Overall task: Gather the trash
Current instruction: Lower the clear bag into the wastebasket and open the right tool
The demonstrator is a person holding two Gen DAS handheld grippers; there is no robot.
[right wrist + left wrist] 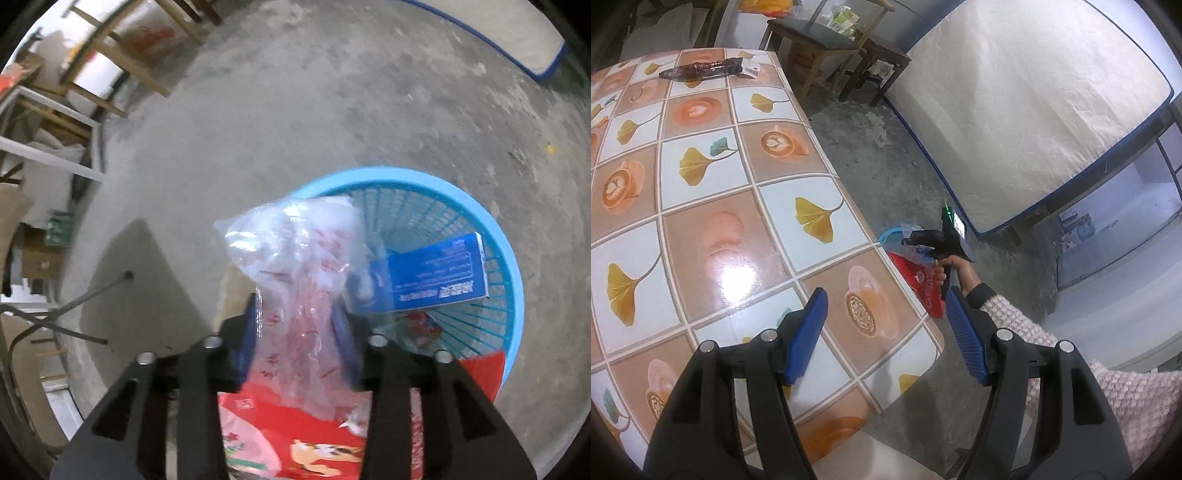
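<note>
While the right gripper (299, 325) points steeply down over the floor, a crumpled clear plastic bag (295, 258) with red print stands between its blue pads; the jaws are parted and, through the blur, do not seem to press the film, though this is hard to tell. From the left wrist view, a hand (951, 271) grips that tool's handle, its wrist in a knitted pink sleeve (1071, 354) reaching out past the table's corner.

Just beyond the bag sits a round blue basket (491, 229) of slatted plastic, its rim smooth and wide. Inside it a blue carton (439, 273) lies tilted against the slats, and a glossy red bag (295, 435) with cartoon print spreads below the gripper and over the basket's near rim.

Over the table's near corner, the left gripper (882, 332) hovers angled downward, its ribbed blue pads well apart with nothing between them. The table (701, 229) wears a shiny cloth printed with squares of coffee cups and ginkgo leaves, and its rounded edge curves away toward the basket. A dark crinkled wrapper (701, 69) lies at the far end of it.

Bare mottled concrete floor (295, 110) stretches open around the basket. A quilted white mattress (1034, 110) with blue piping stands beyond, and wooden stools (820, 40) crowd the far corner.
</note>
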